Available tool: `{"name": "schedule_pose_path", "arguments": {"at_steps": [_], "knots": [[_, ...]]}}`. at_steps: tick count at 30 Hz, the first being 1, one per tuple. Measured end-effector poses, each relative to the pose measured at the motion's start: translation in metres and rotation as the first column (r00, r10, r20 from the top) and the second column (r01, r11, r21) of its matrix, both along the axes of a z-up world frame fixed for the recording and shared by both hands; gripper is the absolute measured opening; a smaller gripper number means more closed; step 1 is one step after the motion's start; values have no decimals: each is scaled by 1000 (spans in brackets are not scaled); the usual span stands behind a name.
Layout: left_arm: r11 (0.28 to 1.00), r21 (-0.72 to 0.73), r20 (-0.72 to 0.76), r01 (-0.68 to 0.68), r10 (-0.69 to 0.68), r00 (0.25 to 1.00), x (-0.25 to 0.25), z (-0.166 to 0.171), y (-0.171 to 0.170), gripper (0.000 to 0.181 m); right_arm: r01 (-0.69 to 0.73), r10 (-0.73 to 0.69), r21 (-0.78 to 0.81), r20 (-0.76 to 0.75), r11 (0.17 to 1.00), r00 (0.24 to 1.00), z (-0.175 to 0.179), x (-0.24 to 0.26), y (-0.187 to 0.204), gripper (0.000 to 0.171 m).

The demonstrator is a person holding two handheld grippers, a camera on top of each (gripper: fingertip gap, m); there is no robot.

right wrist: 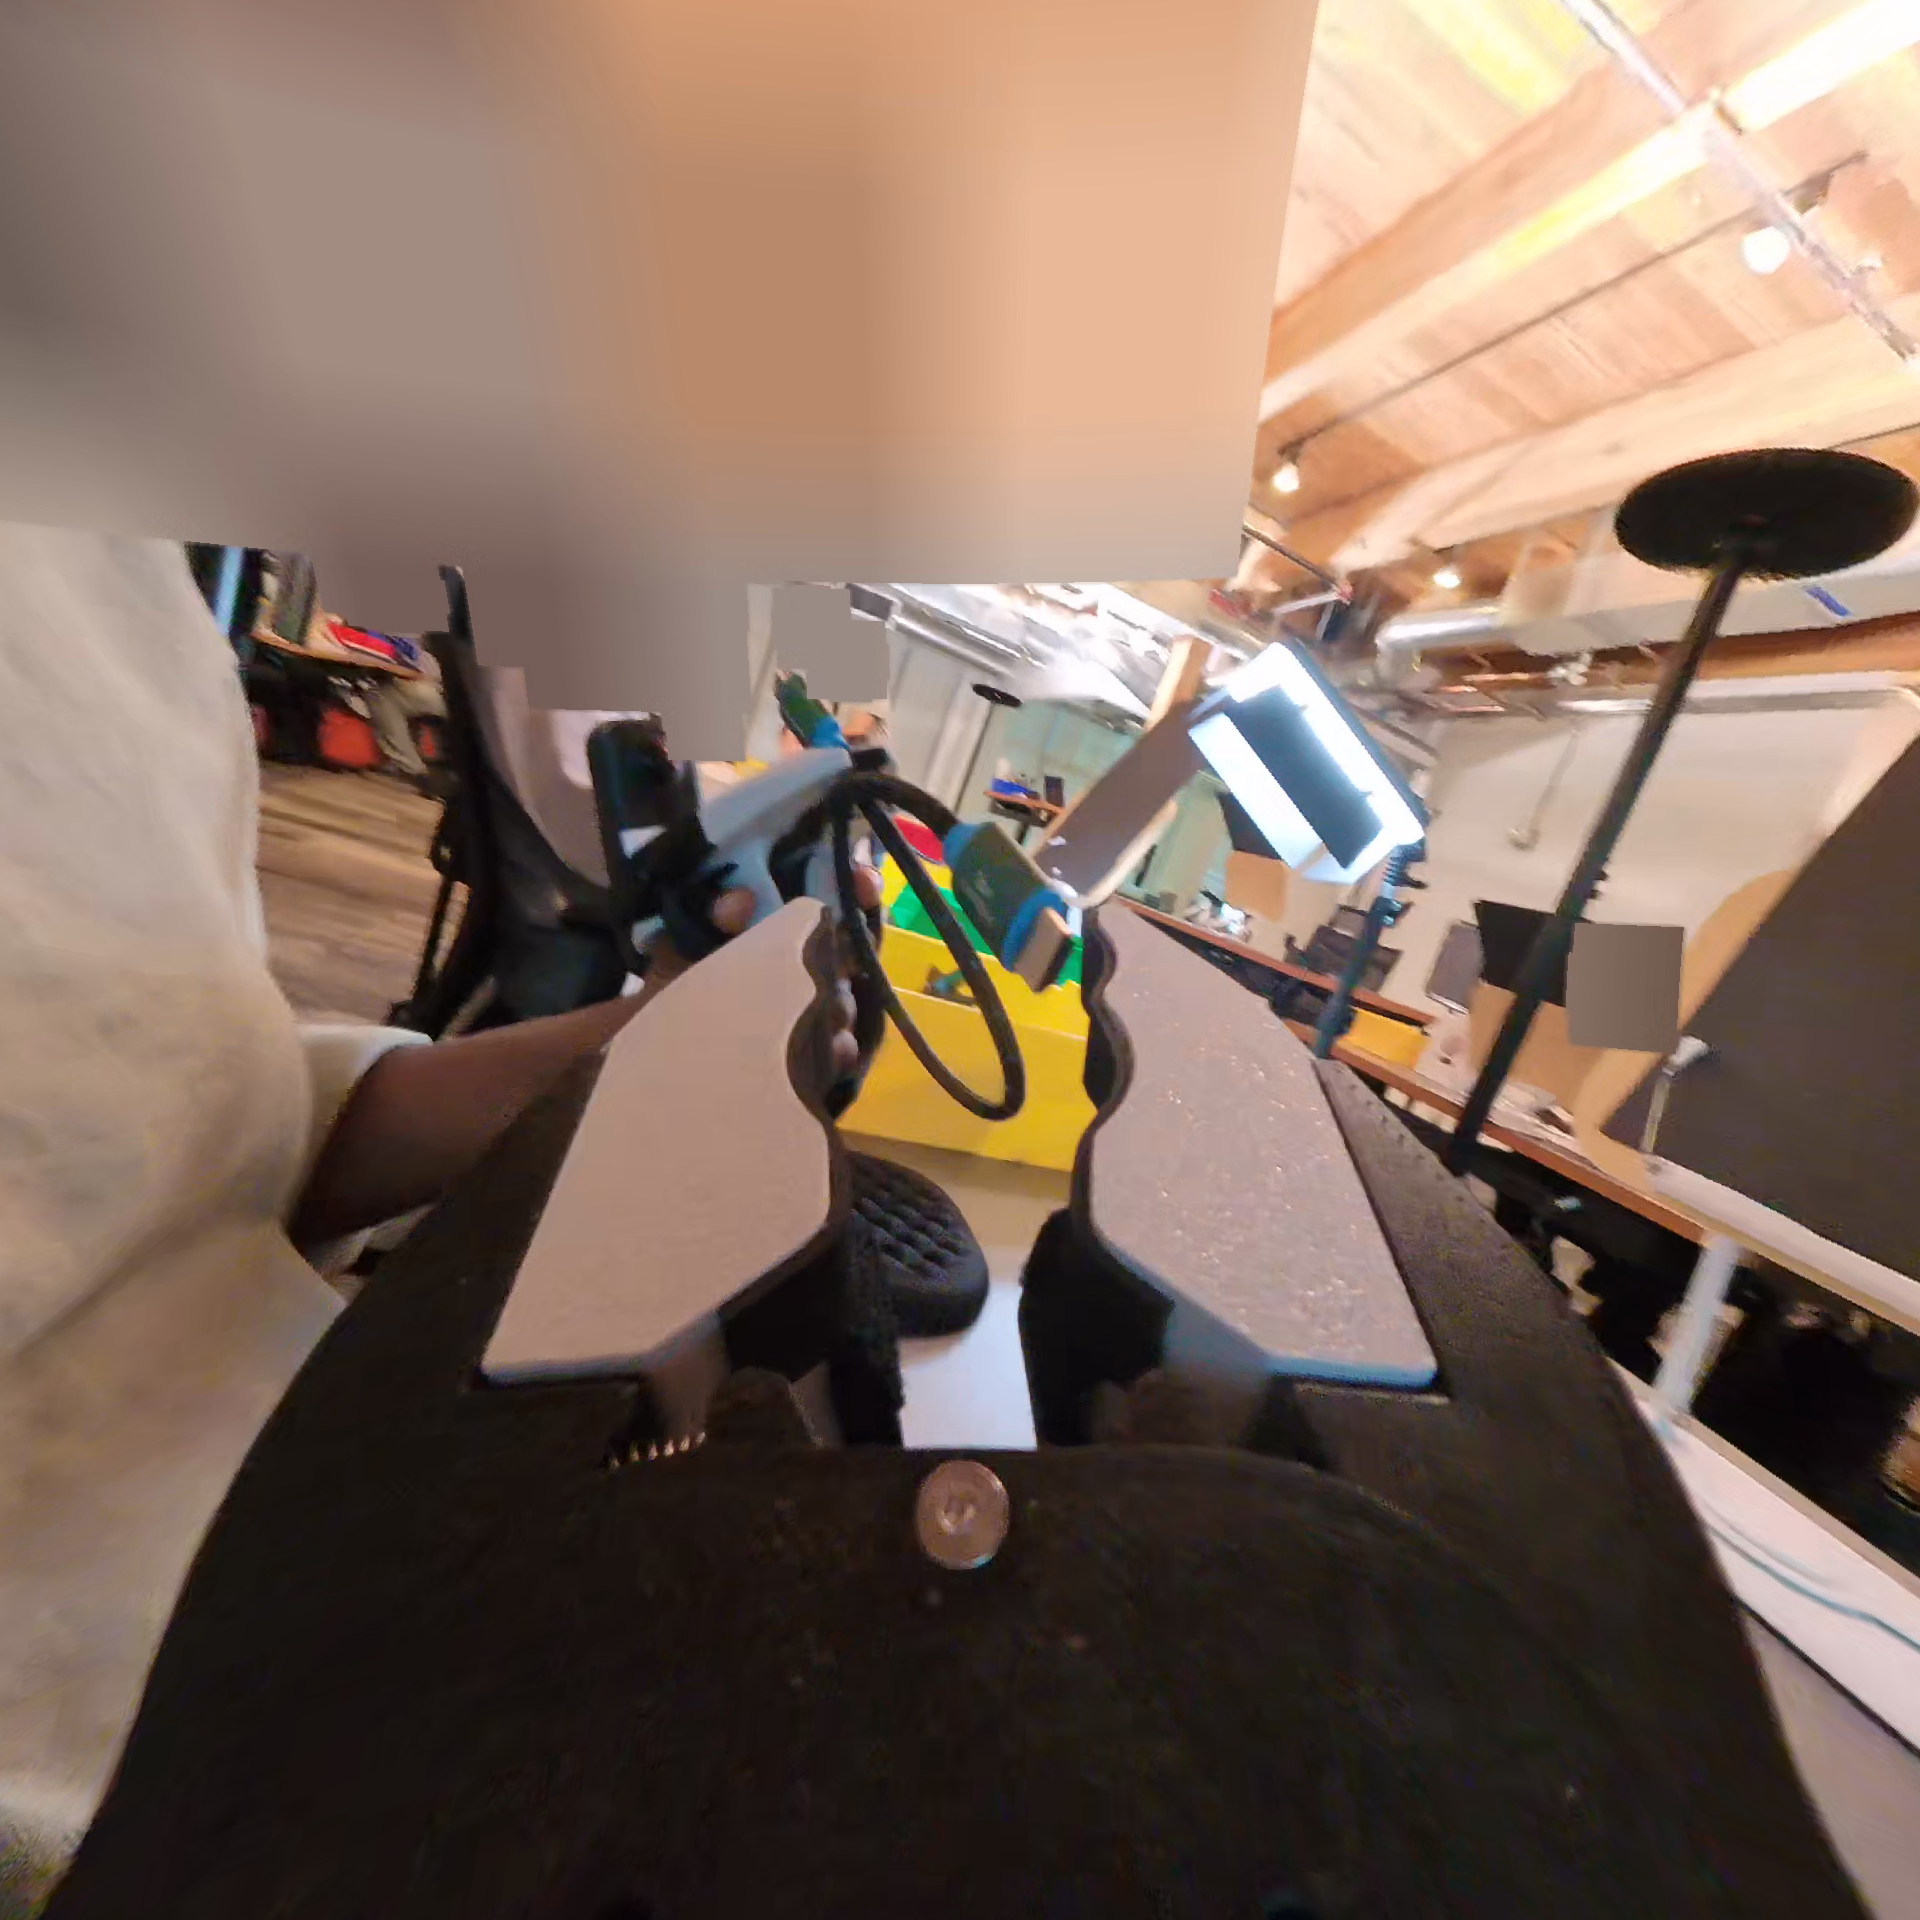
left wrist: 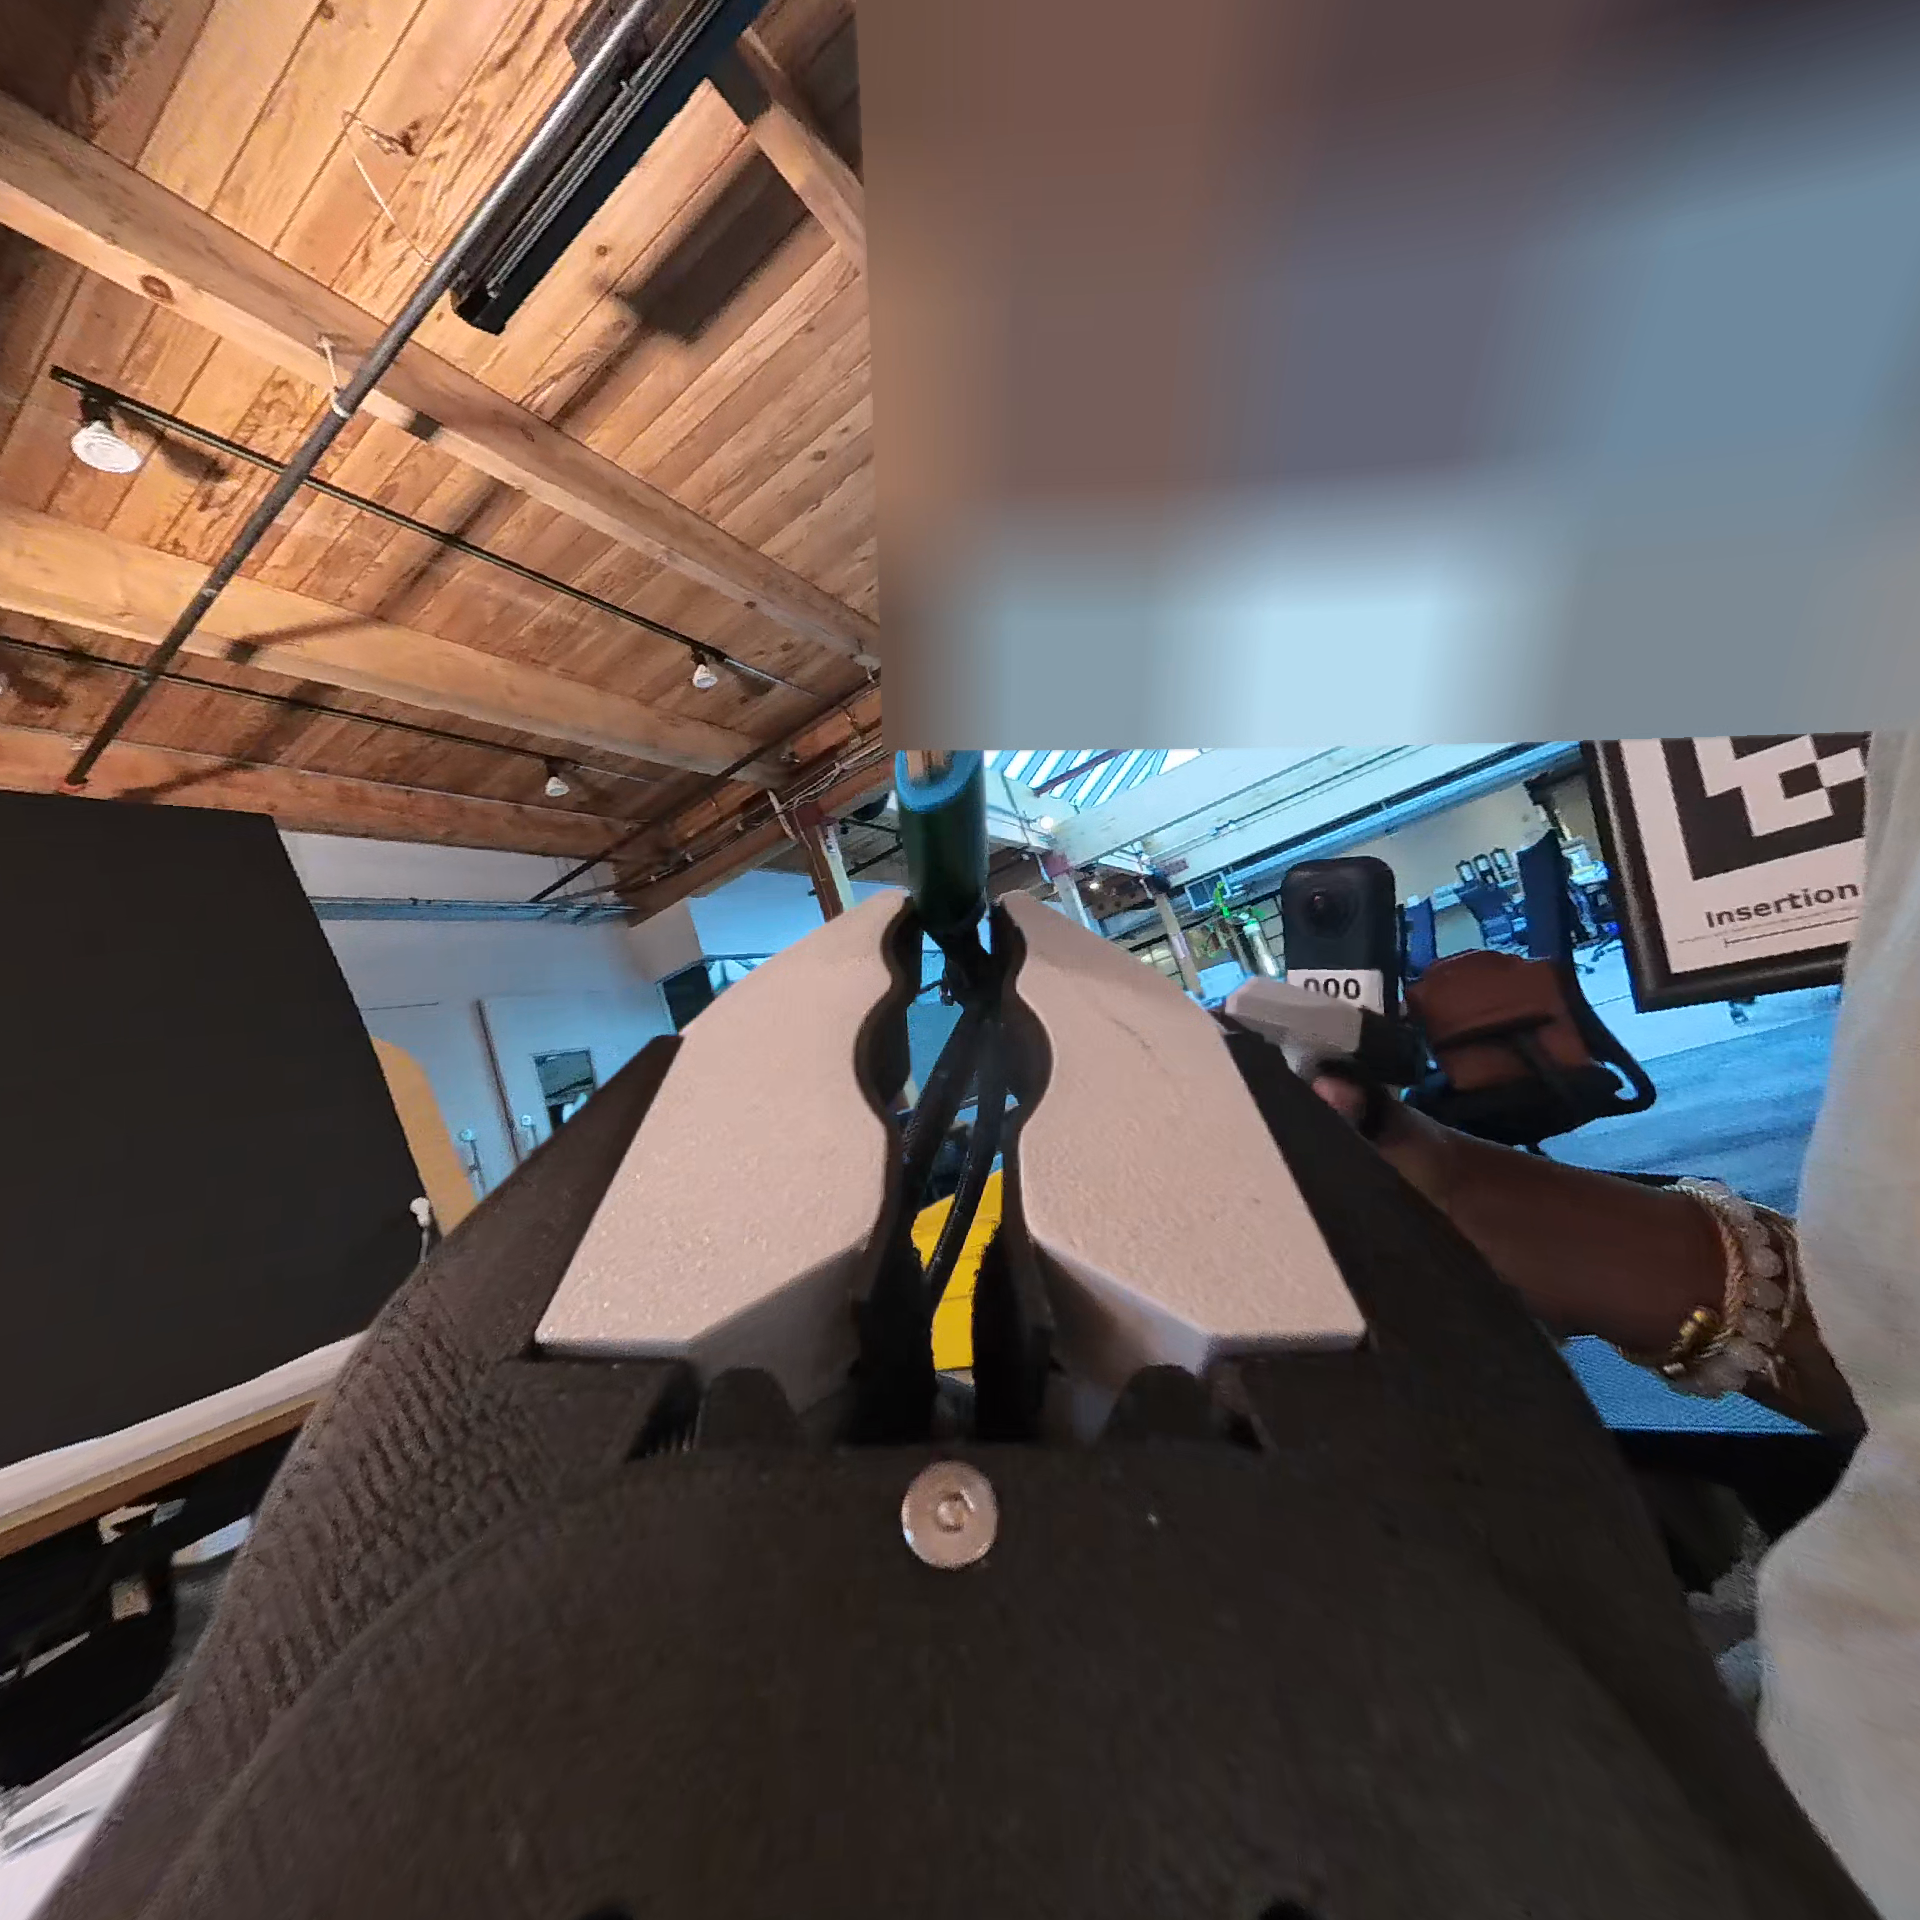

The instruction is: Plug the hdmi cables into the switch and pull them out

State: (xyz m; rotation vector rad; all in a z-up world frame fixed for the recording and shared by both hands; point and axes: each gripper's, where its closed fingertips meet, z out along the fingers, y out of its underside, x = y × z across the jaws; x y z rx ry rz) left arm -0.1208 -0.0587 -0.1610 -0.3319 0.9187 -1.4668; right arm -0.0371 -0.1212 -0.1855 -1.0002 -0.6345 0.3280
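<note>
My left gripper (left wrist: 951, 920) is shut on a black HDMI cable (left wrist: 961, 1081) just below its green plug (left wrist: 940, 831), which sticks up past the fingertips. Two cable strands run down between the fingers. In the right wrist view the cable (right wrist: 935, 966) hangs in a loop from the left gripper (right wrist: 769, 810). Its other green plug (right wrist: 1013, 894), with a blue collar and metal tip, dangles between my right gripper's fingertips, close to the right finger (right wrist: 1117, 951). My right gripper (right wrist: 956, 935) is open and holds nothing. No switch is in view.
A yellow bin (right wrist: 935, 1049) stands beyond the right gripper. A lit light panel (right wrist: 1309, 790), a black stand with a round disc (right wrist: 1766, 509) and a dark panel (right wrist: 1818, 987) are on the right. The person's cream top (right wrist: 125, 935) is close on the left. About 12 cm separates my left fingertips from my right.
</note>
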Motion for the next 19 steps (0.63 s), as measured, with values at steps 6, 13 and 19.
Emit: {"name": "schedule_pose_path", "arguments": {"at_steps": [6, 13, 19], "knots": [[998, 3, -38, 61, -61, 997, 5, -6, -6, 13, 65, -66, 10, 160, 998, 985, -11, -11, 4, 17], [961, -269, -228, -60, -3, 974, 27, -20, 46, 57, 433, -650, 491, 484, 756, 586, 8, -2, 0, 13], [723, -474, -311, 503, -671, 673, 32, -32, -21, 56, 381, -752, 649, 595, 658, 285, 1, -7, 8, 13]]}}
